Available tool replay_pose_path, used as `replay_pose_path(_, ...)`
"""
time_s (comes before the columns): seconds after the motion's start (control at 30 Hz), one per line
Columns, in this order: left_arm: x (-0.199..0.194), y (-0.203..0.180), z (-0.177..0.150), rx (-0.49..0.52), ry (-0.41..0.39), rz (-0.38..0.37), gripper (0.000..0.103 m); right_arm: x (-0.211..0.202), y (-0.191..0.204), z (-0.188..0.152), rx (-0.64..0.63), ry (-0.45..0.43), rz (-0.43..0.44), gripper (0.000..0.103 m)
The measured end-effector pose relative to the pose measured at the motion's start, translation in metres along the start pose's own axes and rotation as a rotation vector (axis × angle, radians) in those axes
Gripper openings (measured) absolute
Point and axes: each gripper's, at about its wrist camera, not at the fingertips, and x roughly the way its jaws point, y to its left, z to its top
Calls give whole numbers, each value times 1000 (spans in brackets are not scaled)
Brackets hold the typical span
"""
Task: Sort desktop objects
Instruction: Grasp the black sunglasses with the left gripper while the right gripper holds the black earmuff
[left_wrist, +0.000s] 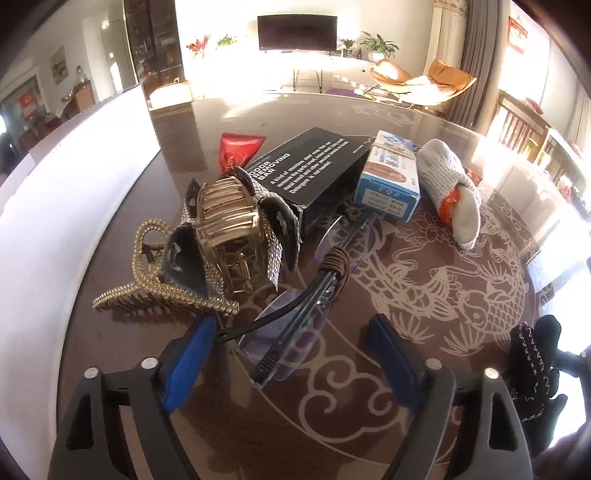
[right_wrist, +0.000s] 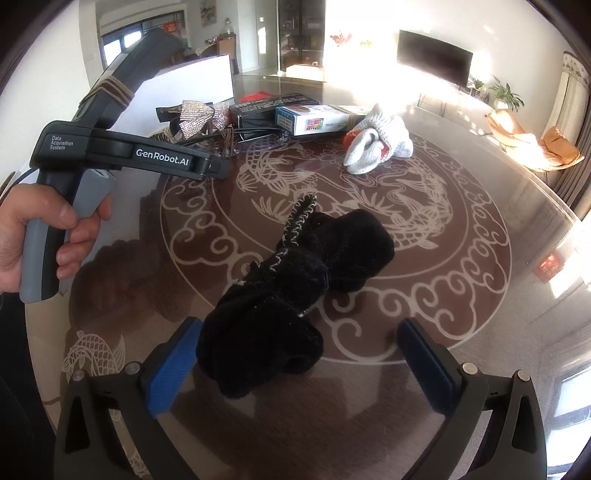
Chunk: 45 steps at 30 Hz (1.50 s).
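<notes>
Folded clear-lens glasses (left_wrist: 284, 328) with black arms, bound by a brown cord, lie on the table between the jaws of my left gripper (left_wrist: 291, 325). The left blue pad (left_wrist: 192, 354) is close to an arm tip, the right pad stands apart, and the gripper is open. In the right wrist view a black knitted glove (right_wrist: 295, 280) with pale stitching lies crumpled on the table. My right gripper (right_wrist: 299, 326) stands wide open around its near end, not pressing it. The same glove (left_wrist: 535, 369) shows at the left wrist view's right edge.
Behind the glasses sit a rhinestone bow hair claw (left_wrist: 221, 229), a gold comb clip (left_wrist: 147, 288), a black box (left_wrist: 310, 166), a blue-white box (left_wrist: 391, 177), a white glove (left_wrist: 454, 192) and a red packet (left_wrist: 240, 147). A white box (left_wrist: 74, 184) stands left. A hand (right_wrist: 37, 229) holds the left gripper.
</notes>
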Motion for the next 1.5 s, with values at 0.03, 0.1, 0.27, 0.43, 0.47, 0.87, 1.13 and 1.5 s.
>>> replay_pose_path(0.03,-2,-2,0,8,-11,-9,57,0,-1,0,0,0,0,103)
replay_pose_path(0.1,-6,-6,1,23,-15,-36,46,0,0,0,0,0,0,103)
replay_pose_path(0.27,-17,-22,-9,68,-13,-102,36,0,0,0,0,0,0,103)
replay_pose_path(0.43,-31,-23,-34,74,9,-85,39,1,-1,0,0,0,0,103)
replay_pose_path(0.47,-30,-23,-31,56,23,-90,41,0,0,0,0,0,0,103)
replay_pose_path(0.87,10,-45,4,14,101,19,98,0,0,0,0,0,0,103)
replay_pose_path(1.13,16,-33,-6,0,23,-4,103,1,0,0,0,0,0,103)
replay_pose_path(1.5,1,-34,-15,57,-44,-30,42,1,-1,1,0,0,0,103)
